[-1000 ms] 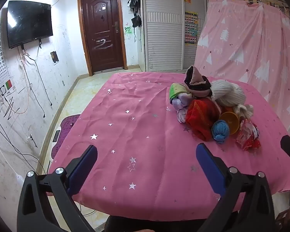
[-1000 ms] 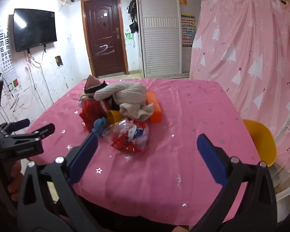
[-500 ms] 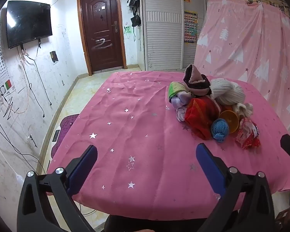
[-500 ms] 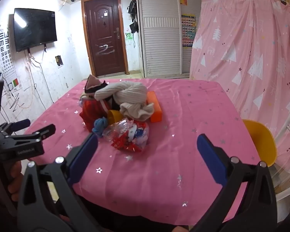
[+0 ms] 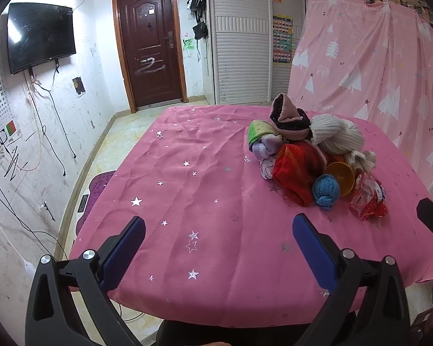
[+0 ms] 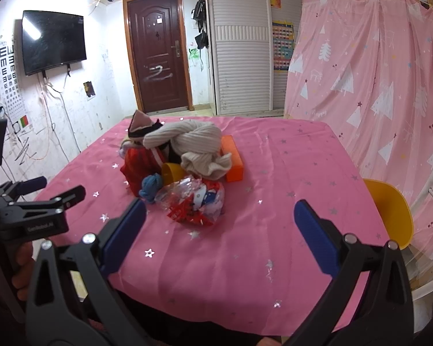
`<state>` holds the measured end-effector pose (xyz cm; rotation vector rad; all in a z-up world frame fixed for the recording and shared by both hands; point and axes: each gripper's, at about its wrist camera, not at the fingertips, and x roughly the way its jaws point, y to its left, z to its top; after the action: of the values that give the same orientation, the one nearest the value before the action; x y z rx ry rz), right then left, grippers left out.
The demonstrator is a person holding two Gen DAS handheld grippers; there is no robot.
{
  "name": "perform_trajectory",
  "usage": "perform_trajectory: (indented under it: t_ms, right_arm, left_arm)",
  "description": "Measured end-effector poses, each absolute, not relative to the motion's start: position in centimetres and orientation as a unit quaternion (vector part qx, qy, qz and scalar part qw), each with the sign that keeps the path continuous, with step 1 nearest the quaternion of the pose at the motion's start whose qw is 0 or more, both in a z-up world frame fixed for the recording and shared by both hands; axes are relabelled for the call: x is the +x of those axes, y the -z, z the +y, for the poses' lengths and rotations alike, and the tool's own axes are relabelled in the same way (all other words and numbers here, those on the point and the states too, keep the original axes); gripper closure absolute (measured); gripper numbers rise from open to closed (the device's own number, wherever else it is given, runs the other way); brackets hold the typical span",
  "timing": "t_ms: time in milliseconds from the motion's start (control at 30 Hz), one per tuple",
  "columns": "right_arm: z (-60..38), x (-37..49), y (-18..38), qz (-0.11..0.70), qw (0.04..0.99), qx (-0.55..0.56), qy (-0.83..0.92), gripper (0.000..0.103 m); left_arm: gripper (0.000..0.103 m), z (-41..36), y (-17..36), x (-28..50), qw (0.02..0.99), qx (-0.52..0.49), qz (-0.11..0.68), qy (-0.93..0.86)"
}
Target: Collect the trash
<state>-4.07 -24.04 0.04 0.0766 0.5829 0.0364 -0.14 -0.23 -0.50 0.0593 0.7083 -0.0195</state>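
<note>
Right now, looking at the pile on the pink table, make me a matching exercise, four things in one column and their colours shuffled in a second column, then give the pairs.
Column one:
1. knitted ball
2. box
3. ribbed sweater
4. cup

Column two:
A. orange
B. cream
C. blue
D. yellow

Pairs: 1-C, 2-A, 3-B, 4-D.
</note>
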Motion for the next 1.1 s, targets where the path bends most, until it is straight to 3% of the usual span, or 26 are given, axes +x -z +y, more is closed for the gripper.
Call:
perform_trajectory:
  t_ms: [1100]
  right_arm:
    - [-23.83, -4.16, -0.07, 0.287, 0.957, 0.035, -0.018, 0.004]
  left_arm:
    - [0.008, -1.15, 0.62, -0.35, 0.937, 0.032, 0.347, 0.010]
